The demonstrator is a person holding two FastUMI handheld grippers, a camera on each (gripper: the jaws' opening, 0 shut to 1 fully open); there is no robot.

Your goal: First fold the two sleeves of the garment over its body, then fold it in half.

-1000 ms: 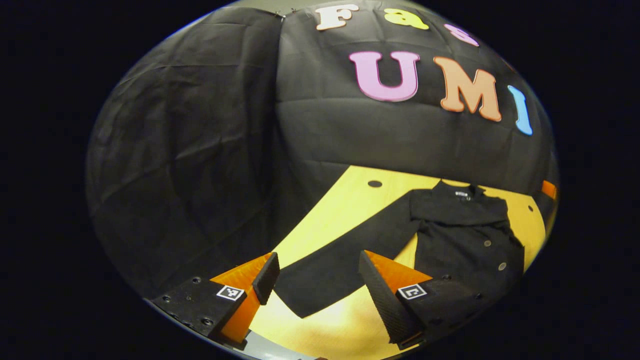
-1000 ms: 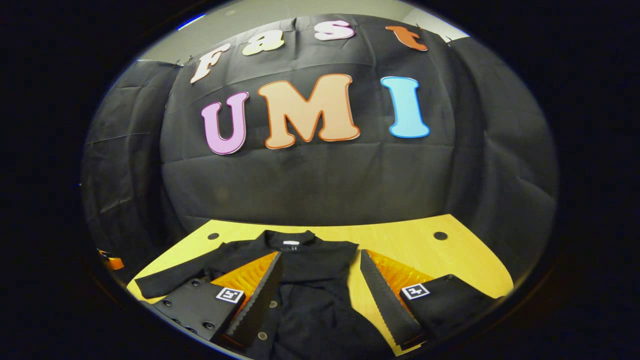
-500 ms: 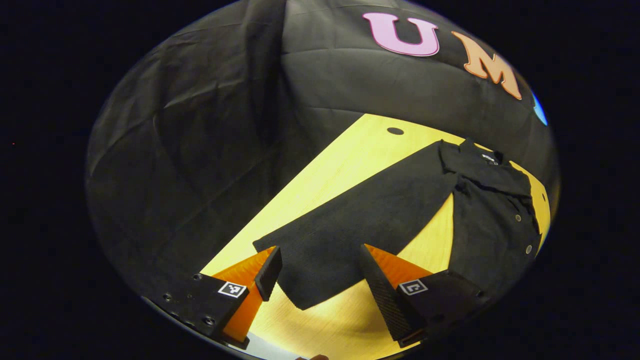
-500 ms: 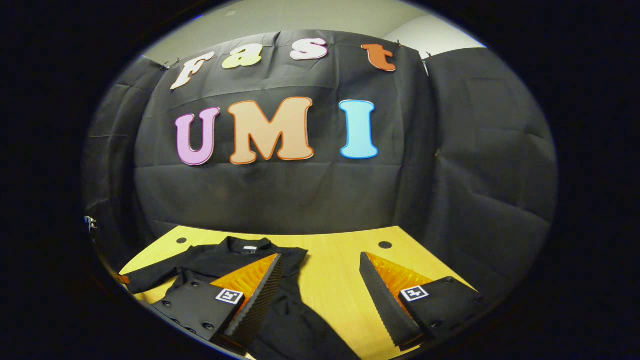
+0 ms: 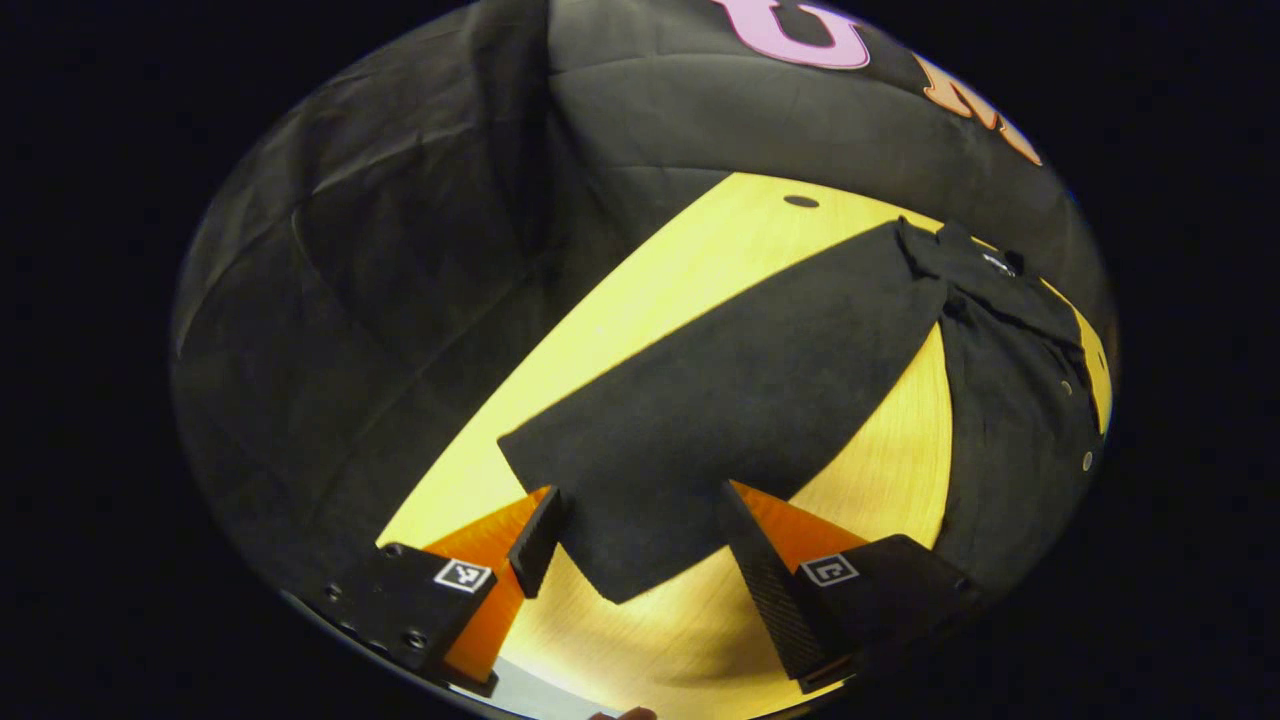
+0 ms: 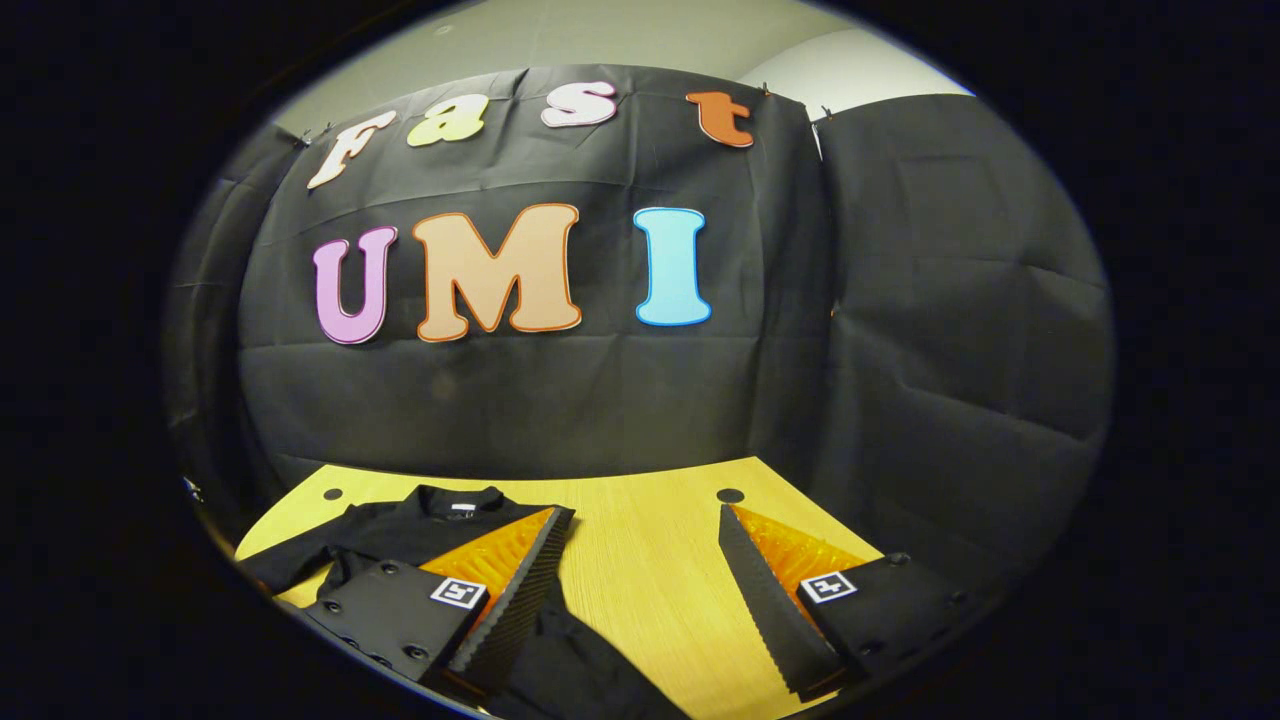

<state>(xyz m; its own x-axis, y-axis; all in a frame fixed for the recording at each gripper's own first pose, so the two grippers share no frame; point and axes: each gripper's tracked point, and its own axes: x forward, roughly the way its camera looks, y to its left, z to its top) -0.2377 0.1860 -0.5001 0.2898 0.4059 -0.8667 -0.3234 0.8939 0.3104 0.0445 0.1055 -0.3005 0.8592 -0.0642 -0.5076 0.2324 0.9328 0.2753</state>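
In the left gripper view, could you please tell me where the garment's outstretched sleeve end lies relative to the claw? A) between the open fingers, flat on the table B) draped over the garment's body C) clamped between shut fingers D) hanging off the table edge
A: the sleeve end lies flat on the table between the left claw's spread fingers.

Matt black cloth garment (image 5: 760, 390); smooth glossy wooden table (image 6: 650, 570).
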